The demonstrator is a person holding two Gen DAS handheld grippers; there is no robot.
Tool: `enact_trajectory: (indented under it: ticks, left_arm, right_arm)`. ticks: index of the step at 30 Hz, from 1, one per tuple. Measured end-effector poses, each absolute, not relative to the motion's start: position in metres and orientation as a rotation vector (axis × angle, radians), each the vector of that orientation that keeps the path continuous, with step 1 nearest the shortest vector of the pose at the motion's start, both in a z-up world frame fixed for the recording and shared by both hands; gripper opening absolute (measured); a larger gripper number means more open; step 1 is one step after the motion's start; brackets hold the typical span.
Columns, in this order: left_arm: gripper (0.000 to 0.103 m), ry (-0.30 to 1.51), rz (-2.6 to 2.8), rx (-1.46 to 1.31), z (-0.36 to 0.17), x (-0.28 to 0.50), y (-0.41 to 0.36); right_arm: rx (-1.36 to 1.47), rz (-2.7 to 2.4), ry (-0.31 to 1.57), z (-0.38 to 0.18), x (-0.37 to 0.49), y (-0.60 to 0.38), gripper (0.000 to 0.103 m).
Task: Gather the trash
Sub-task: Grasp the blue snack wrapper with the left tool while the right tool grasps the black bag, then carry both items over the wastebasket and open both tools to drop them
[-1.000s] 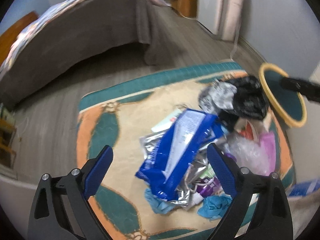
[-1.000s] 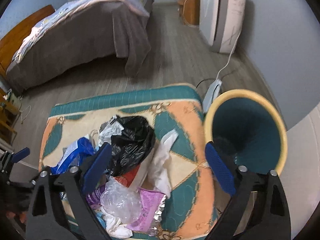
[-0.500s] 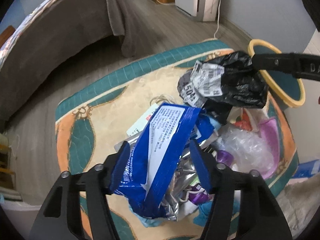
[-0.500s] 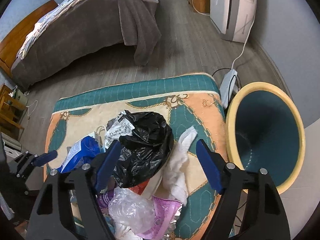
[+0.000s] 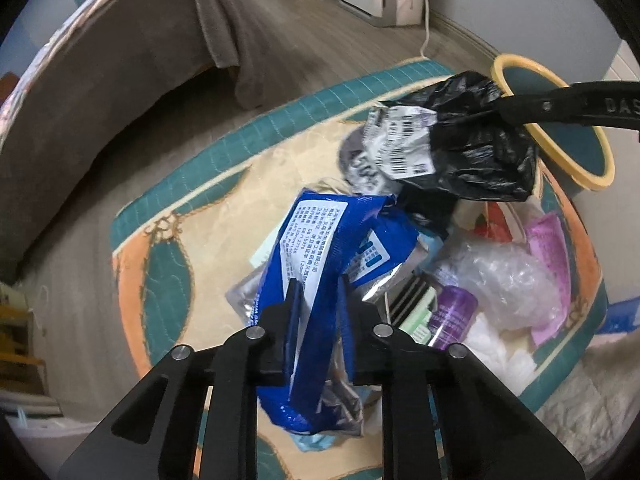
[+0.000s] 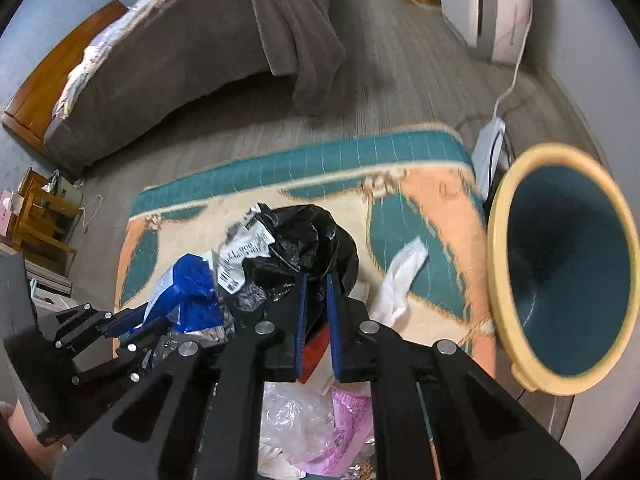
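Trash: left gripper (image 5: 316, 284) has just clamped the blue wrapper (image 5: 320, 232); right gripper (image 6: 316, 280) the black bag (image 6: 308, 236).

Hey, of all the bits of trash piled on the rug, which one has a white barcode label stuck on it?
The crumpled black plastic bag, pinched by the right gripper. Its white barcode label faces the blue foil wrapper, which carries only printed text.

The left gripper (image 5: 318, 292) points steeply down, its black linkage arms filling the lower frame; its jaws have just been closing and now pinch a crumpled blue plastic wrapper (image 5: 320, 240). The right gripper (image 6: 316, 292), angled down likewise, has just closed on a crumpled black plastic bag (image 6: 308, 240), apparently catching a fold. From the left wrist view it enters at two o'clock.
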State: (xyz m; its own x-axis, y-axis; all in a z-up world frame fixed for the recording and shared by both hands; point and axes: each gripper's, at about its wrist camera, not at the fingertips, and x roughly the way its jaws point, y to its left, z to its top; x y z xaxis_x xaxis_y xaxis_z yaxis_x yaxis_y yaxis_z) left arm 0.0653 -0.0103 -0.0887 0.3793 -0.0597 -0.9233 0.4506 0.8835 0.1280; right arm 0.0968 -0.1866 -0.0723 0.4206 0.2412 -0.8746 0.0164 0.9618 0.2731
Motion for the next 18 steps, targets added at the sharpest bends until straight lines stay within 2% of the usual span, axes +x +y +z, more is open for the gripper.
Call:
enact_trajectory:
  ticks: [10,18]
  left_arm:
    - [0.015,0.990,-0.264,0.278,-0.038,0.065,0.012]
    - [0.015,0.861,-0.292,0.241,0.005,0.056,-0.010]
  right_arm:
    - [0.161,0.171,0.946,-0.015,0.082,-0.191,0.008]
    - [0.089,0.085,0.827,0.019,0.065,-0.221,0.008]
